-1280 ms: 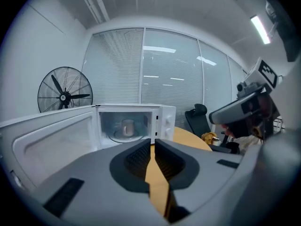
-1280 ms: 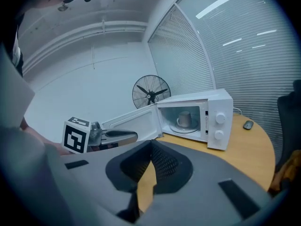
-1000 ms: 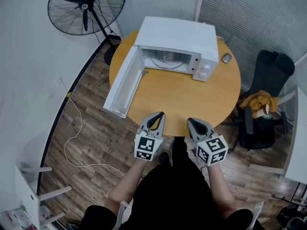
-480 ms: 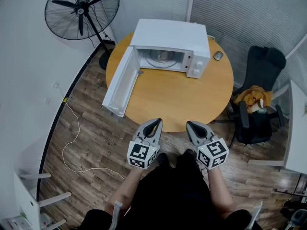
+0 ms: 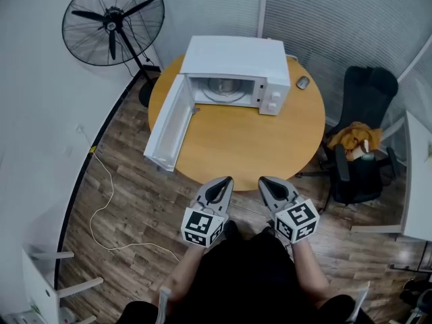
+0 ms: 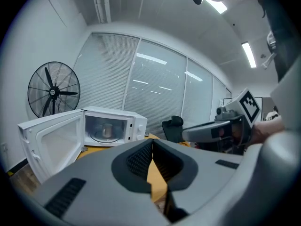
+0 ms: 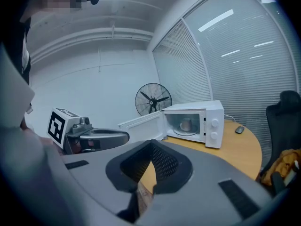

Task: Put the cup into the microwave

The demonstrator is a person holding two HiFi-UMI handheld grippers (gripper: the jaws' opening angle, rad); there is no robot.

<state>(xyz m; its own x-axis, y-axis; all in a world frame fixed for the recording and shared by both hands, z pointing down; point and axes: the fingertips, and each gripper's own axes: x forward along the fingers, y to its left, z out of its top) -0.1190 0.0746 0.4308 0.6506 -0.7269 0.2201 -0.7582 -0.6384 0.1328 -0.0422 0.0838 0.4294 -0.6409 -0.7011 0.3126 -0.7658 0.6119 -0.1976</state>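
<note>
While both grippers hang clenched and empty short of the bench, the cup sits inside the open microwave.

Nearest, above the dark wood-plank floor (image 5: 128, 201), the left gripper (image 5: 227, 179) and right gripper (image 5: 262, 179) are side by side. Each has its grey jaws pressed together on nothing, tips towards the near edge of the round orange-brown wooden bench (image 5: 270, 147). At the bench's far side stands the white box-shaped microwave (image 5: 233, 56), its door (image 5: 165, 130) swung wide to the left. The pale cup (image 7: 186, 124) stands upright on the glass turntable inside. A small dark oval object (image 5: 303, 82) lies on the bench just right of the microwave. Farther off are a black pedestal fan (image 5: 111, 19) at the left and a black office chair (image 5: 364, 93) at the right.
</note>
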